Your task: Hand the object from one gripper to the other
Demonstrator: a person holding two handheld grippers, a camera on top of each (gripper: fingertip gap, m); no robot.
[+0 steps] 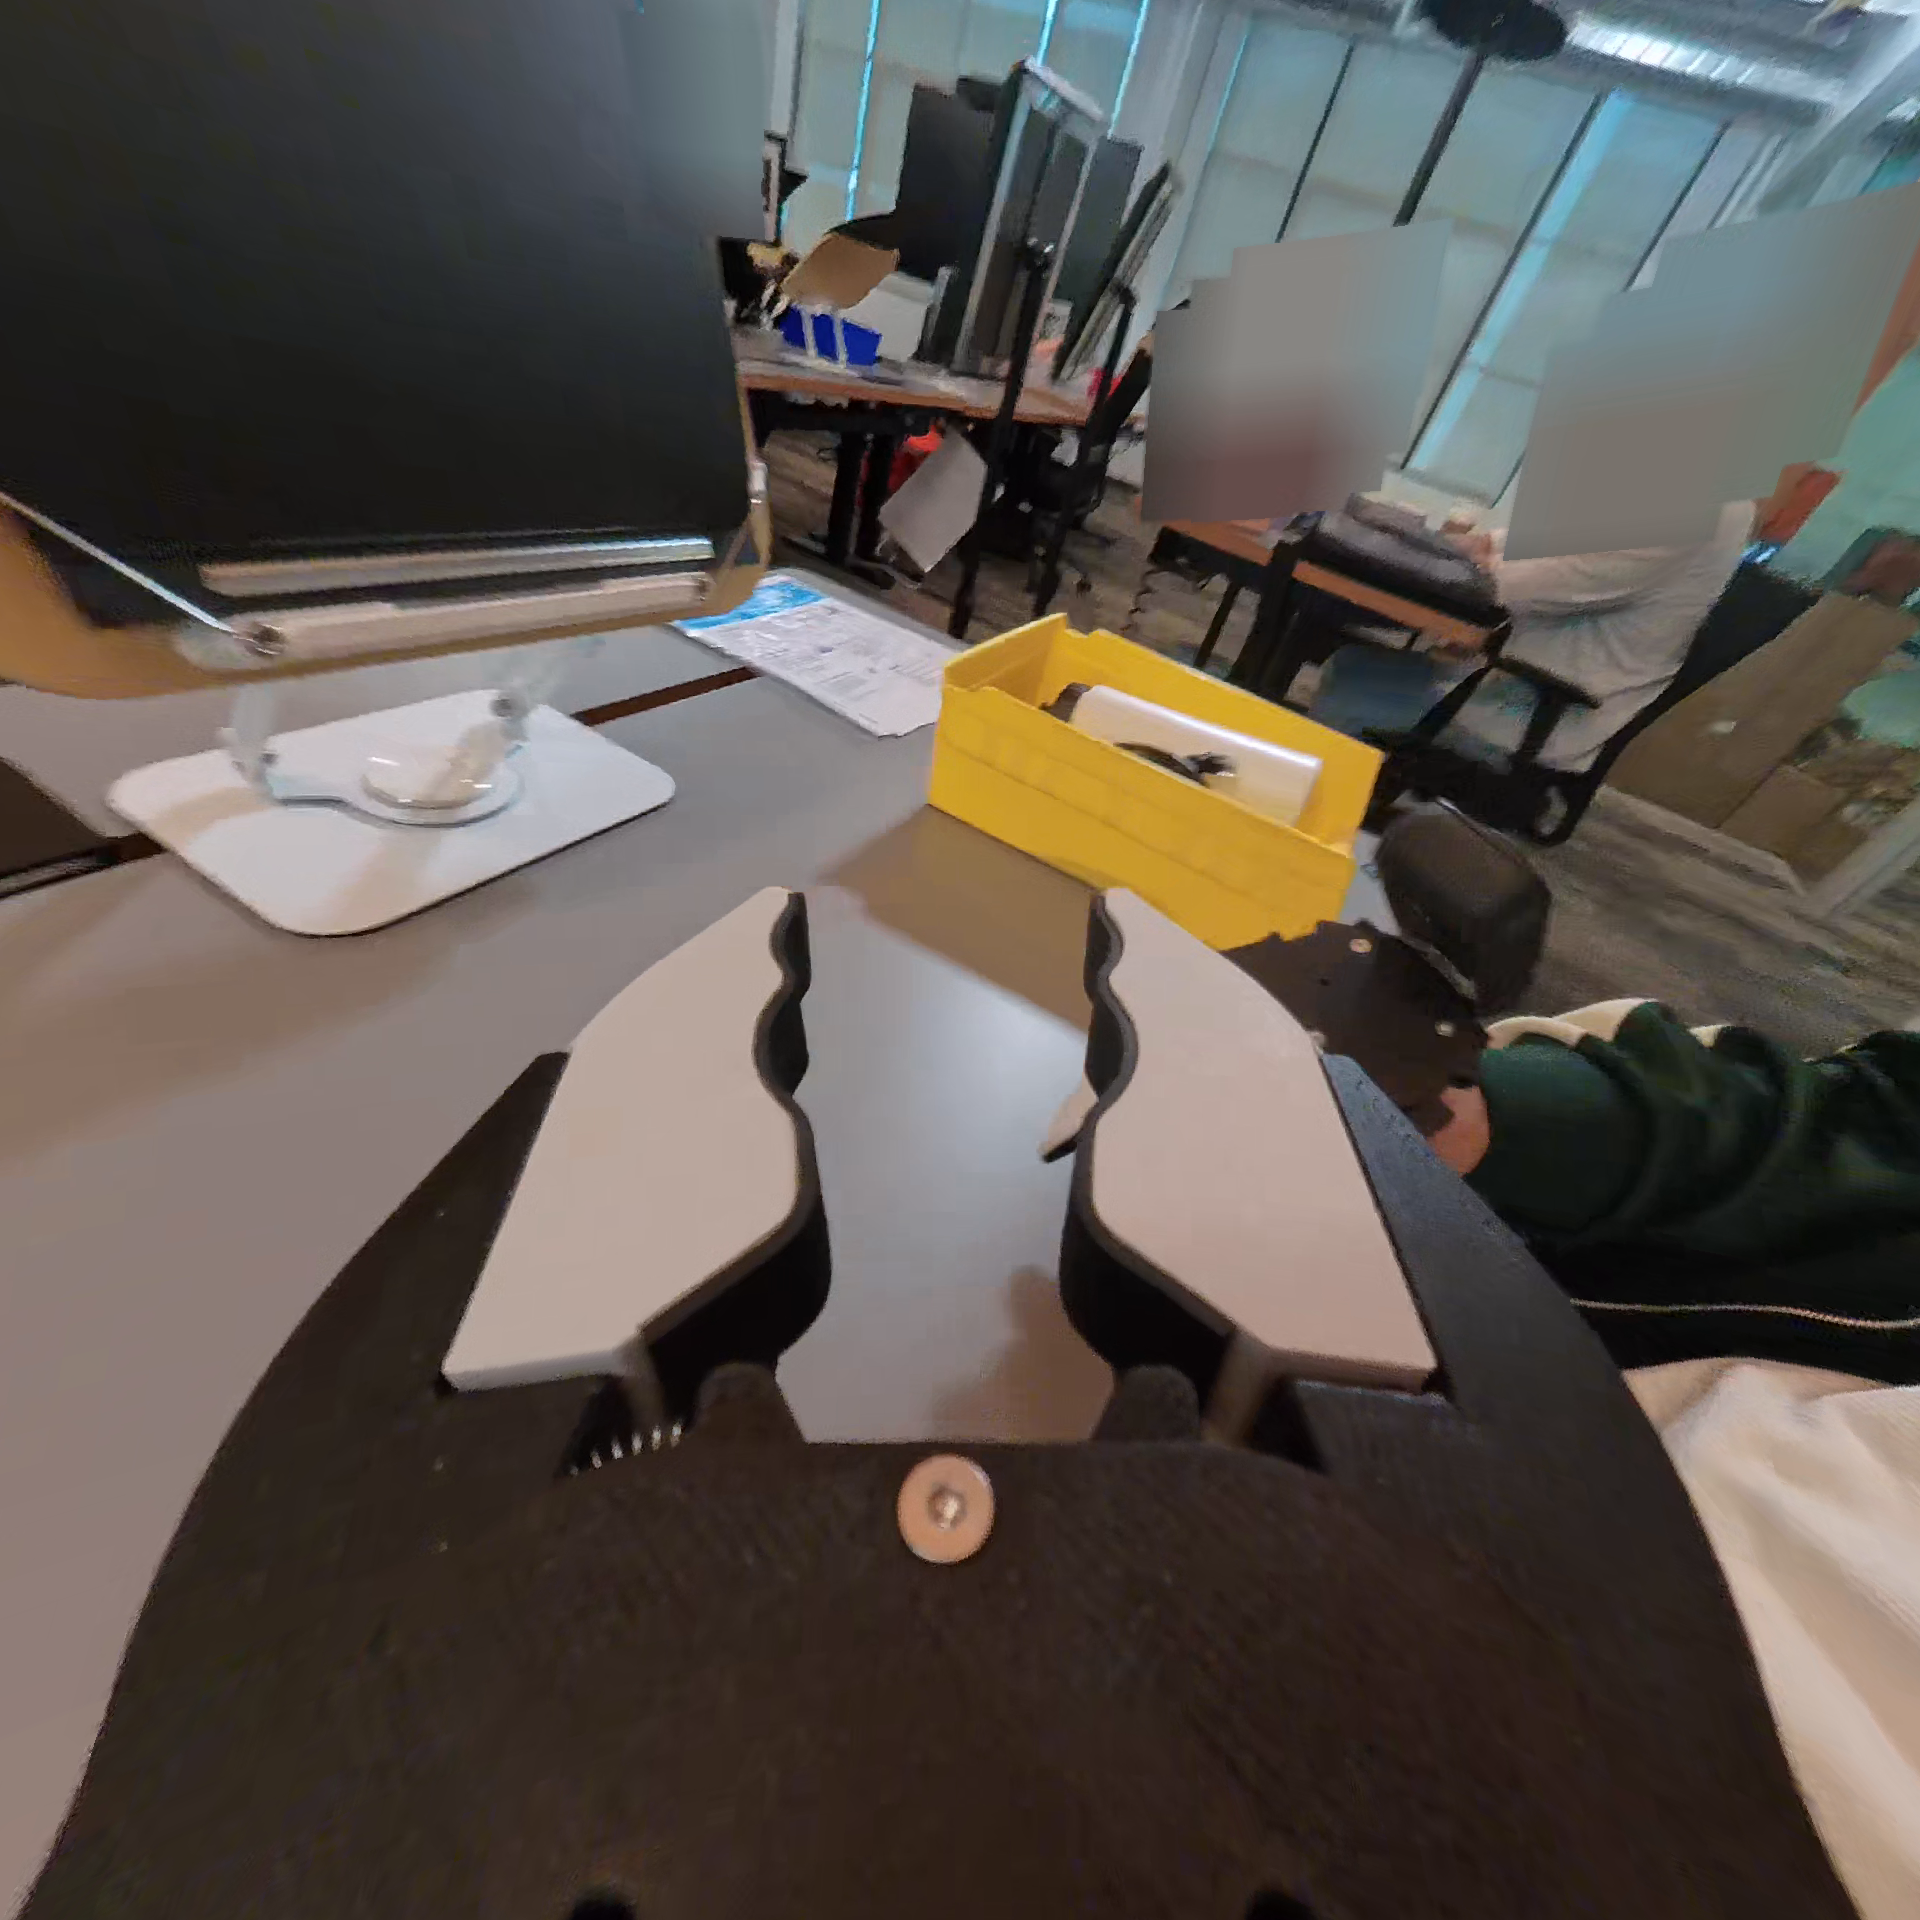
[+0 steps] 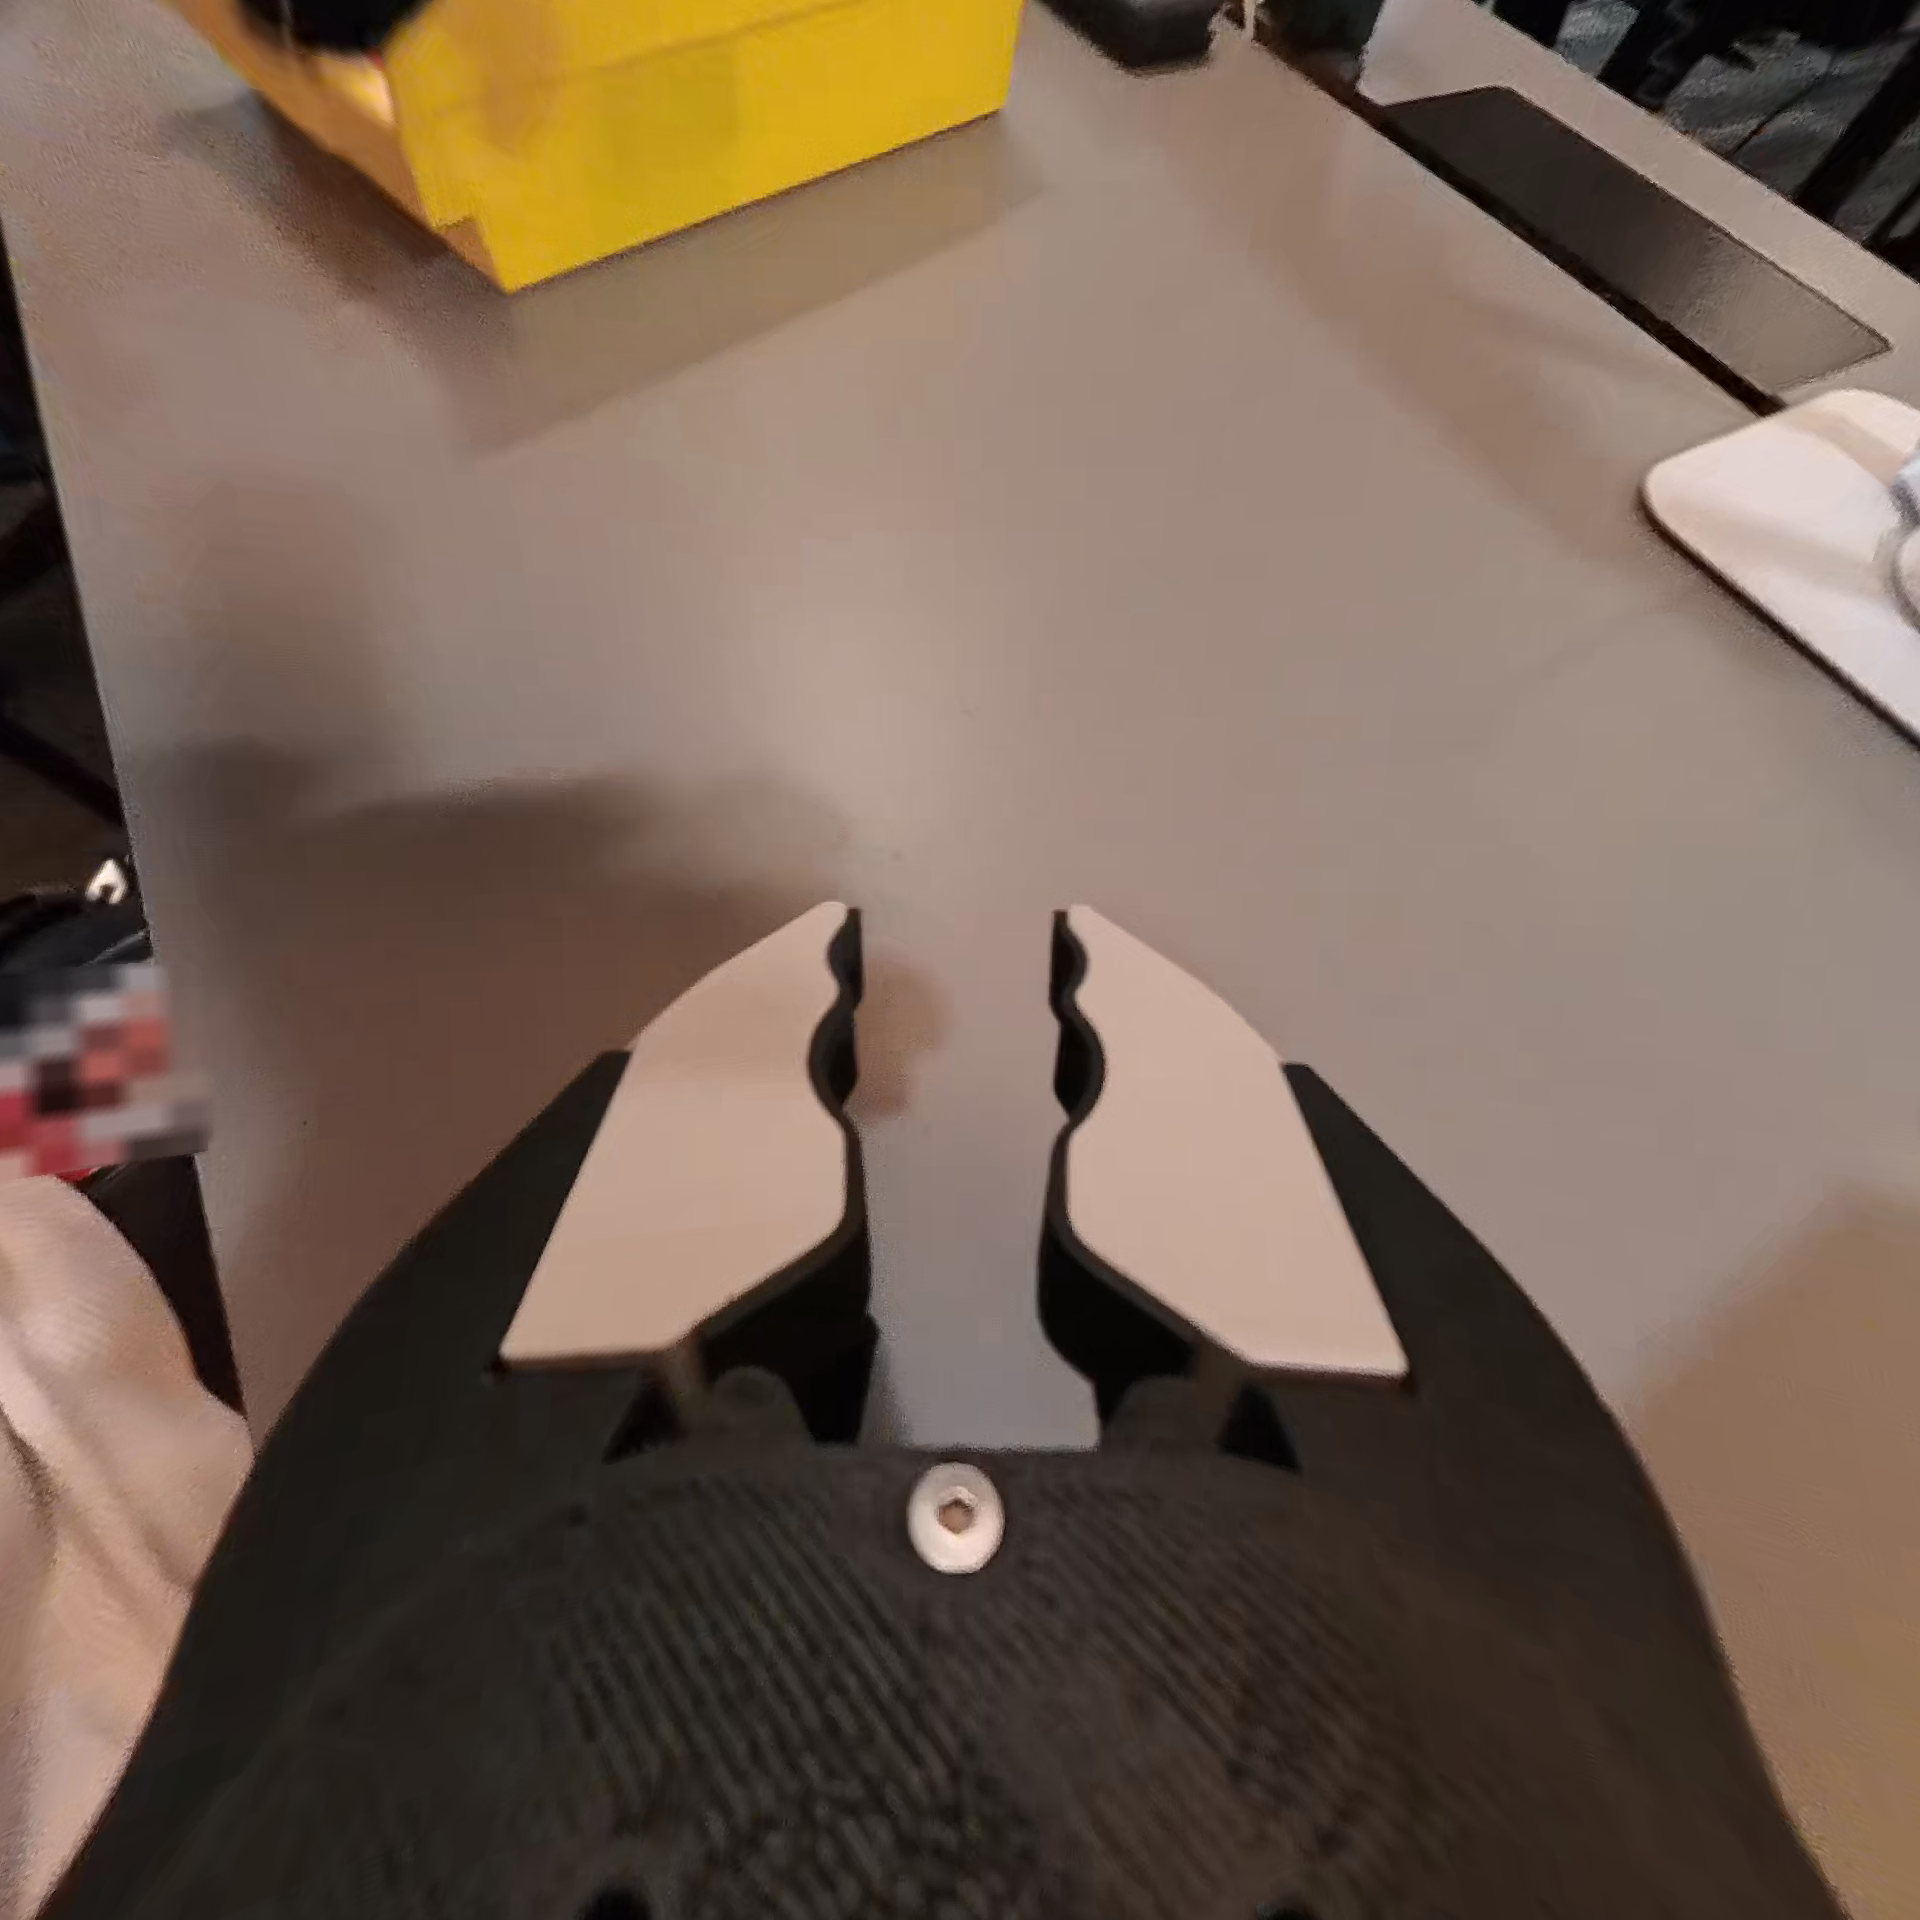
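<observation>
In the left wrist view, our left gripper (image 1: 940, 914) is spread and empty over the smooth grey counter (image 1: 312, 1091); the object, probably the white block (image 1: 1195, 743), lies in the yellow plastic bin (image 1: 1132, 821). An office lies behind. In the right wrist view, our right gripper (image 2: 956, 920) is spread and empty too; its blur suggests haste, so we risk knocking the bin.

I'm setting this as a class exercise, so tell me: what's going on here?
A person holds two grippers over a grey desk. The left gripper and the right gripper both have their jaws open and empty. A yellow bin with a white object inside sits ahead. Nothing has been picked up yet.
</observation>
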